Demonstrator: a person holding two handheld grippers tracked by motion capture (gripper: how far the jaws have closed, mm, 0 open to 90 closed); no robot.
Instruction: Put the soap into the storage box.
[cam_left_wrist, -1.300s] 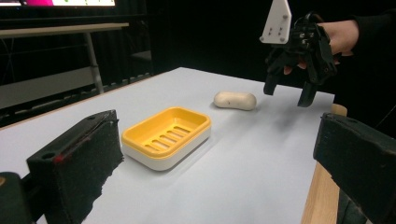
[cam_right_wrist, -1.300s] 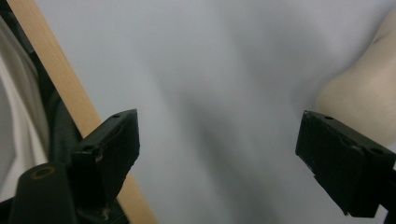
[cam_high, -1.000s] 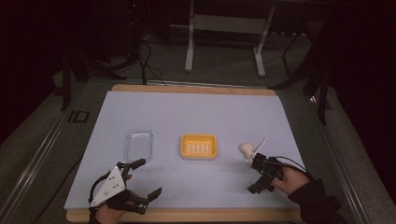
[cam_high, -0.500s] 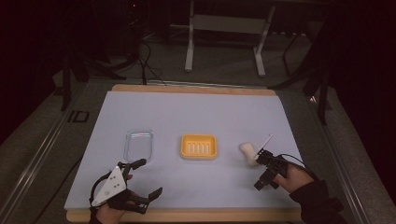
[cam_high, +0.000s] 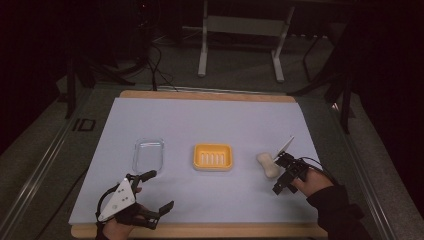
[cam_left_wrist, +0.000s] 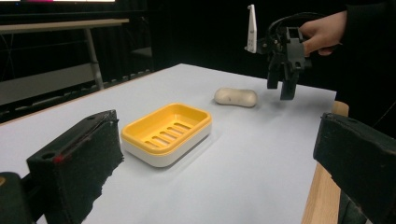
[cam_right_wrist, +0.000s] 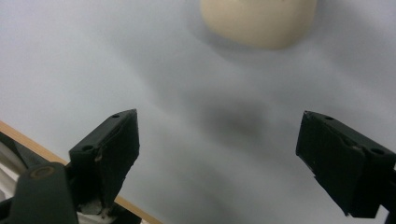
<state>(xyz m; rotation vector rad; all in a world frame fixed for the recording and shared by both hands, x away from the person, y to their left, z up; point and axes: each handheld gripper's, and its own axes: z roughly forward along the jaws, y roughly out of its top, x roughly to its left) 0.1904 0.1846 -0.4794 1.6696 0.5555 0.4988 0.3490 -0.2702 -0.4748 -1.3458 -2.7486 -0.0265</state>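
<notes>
the soap bar (cam_high: 268, 165), likely hard and slippery, is best gripped across its middle; both grippers' jaws are held wide open, empty.

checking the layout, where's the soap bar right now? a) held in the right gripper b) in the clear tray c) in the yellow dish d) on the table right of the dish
d: the soap bar lies on the bare table to the right of the empty yellow dish, with the right gripper open beside it.
</notes>
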